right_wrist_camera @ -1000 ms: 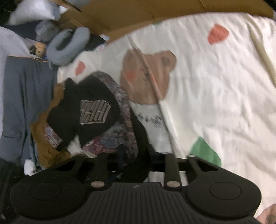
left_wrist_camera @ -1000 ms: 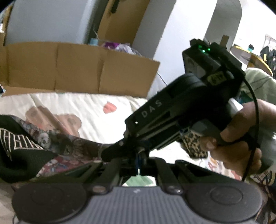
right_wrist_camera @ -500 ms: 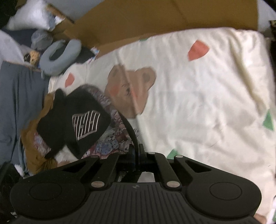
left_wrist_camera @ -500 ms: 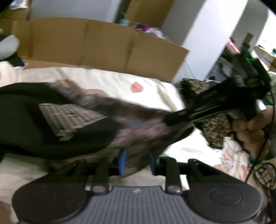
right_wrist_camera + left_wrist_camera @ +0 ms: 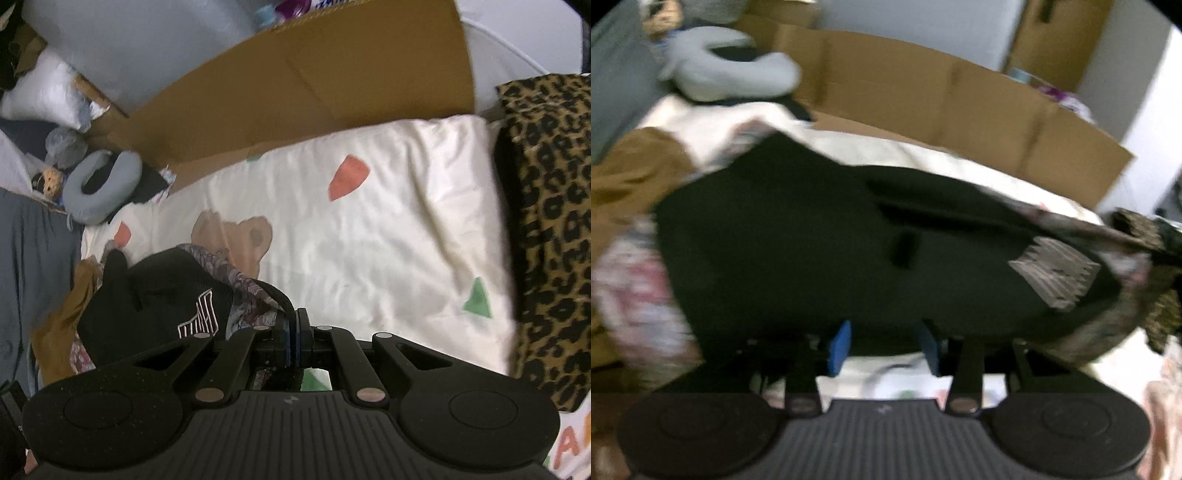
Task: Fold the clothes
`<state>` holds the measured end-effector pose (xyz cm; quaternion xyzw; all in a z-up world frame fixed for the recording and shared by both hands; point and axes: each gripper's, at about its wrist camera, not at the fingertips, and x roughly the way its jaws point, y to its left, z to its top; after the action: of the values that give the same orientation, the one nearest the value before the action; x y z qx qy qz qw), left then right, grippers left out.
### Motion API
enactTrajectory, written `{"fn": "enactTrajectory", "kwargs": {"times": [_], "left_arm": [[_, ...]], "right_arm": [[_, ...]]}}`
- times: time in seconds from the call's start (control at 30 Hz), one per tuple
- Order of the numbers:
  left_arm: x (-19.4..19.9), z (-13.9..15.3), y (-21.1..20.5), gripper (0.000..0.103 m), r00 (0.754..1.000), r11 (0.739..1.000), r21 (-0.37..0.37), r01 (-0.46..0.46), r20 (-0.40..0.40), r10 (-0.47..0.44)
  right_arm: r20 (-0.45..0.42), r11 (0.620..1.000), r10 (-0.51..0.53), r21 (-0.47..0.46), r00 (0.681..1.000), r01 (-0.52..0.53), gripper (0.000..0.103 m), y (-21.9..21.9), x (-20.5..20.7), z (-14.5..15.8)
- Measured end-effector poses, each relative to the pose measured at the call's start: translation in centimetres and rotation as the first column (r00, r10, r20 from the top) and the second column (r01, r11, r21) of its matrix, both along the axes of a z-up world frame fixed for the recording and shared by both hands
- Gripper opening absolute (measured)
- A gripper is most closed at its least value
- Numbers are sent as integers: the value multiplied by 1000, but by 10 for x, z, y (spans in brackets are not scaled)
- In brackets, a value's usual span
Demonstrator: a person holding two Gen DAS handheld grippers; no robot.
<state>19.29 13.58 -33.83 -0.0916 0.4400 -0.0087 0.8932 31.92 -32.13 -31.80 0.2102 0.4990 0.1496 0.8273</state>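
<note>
The black garment (image 5: 820, 251) stretches across the left wrist frame, long axis running lower left to upper right (blurred). The left gripper (image 5: 882, 345) is opening, fabric edge between its jaws; the right gripper (image 5: 291, 338) pinches its patterned hem over the cream blanket (image 5: 388, 236).

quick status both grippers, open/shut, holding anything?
Left gripper: jaws opening, black garment at its blue pads, no pinch visible.
Right gripper: shut on the black garment's edge.

The black garment (image 5: 155, 295), with a white striped logo and a patterned lining, is stretched out just ahead of the left gripper (image 5: 882, 345) and pinched at its edge in the right gripper (image 5: 291, 338).
</note>
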Motion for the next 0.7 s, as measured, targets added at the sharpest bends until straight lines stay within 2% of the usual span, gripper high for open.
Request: {"fn": "enactTrajectory", "kwargs": {"times": [0.17, 0.3, 0.37, 0.5, 0.7], "left_arm": [[-14, 1, 42, 48, 992, 990, 64, -126, -14, 128], [-23, 2, 69, 57, 976, 971, 104, -217, -10, 219], [-23, -1, 80, 58, 965, 960, 110, -257, -15, 260], [-23, -16, 97, 66, 947, 947, 58, -317, -45, 320], [-15, -40, 101, 68, 944, 945, -29, -326, -57, 324]], "right_arm": [[17, 999, -32, -17, 999, 32, 0, -16, -8, 9], [20, 998, -57, -36, 998, 58, 0, -28, -16, 12], [18, 996, -72, -45, 997, 73, 0, -34, -21, 12], [16, 989, -123, -78, 992, 124, 0, -46, -28, 9], [13, 980, -169, -105, 986, 169, 0, -64, -33, 3]]}}
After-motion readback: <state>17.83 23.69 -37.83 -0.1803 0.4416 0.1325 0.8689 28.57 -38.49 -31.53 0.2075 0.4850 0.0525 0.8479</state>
